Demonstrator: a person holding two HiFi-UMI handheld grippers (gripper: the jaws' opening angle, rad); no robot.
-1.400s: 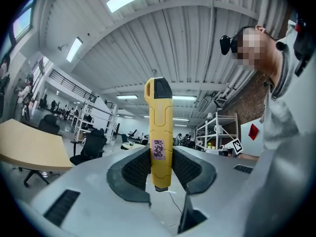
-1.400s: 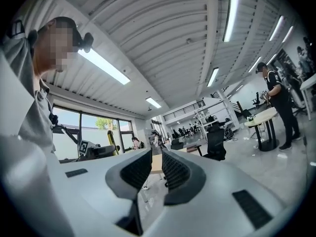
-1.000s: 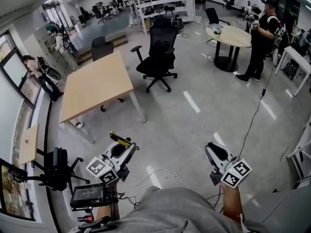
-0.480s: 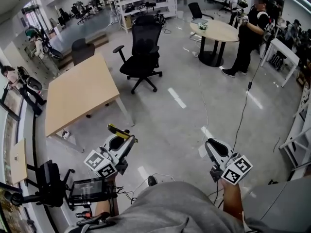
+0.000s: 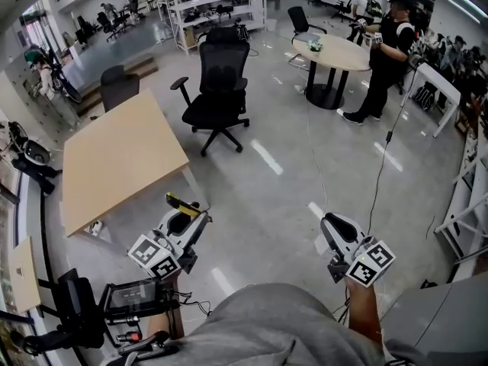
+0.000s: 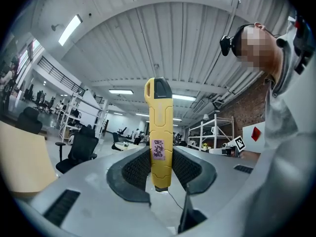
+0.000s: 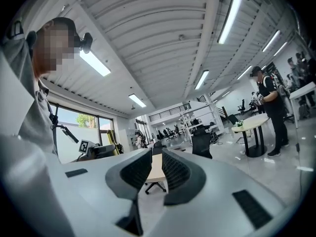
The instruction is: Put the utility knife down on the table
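Two grippers are in play, one in each of the person's hands, and there is one utility knife. The left gripper (image 5: 192,215) is clamped on the utility knife (image 5: 181,203), which it holds in the air over the grey floor (image 5: 274,189), just near of the near right corner of the wooden bench (image 5: 114,162) and not touching it. In the left gripper view the left gripper (image 6: 159,168) has both ribbed black pads (image 6: 136,168) pressed against the lower end of the utility knife (image 6: 159,127), which stands upright between them. The knife has a yellow segmented body, a dark cap at its far end and a small pale pink label with writing low on its face. The right gripper (image 5: 329,223) is held over the floor at the right, well apart from the left one. In its own view the right gripper (image 7: 155,169) has its jaws a narrow gap apart with nothing between them.

Two benches show in the head view: the rectangular wooden one at the left, its top bare, and a round bench (image 5: 335,52) far right. One person (image 5: 385,52) stands just beside the round one. Two black office chairs are close to the wooden bench: a tall chair (image 5: 217,90) to its right and a lower chair (image 5: 118,86) at its far side.
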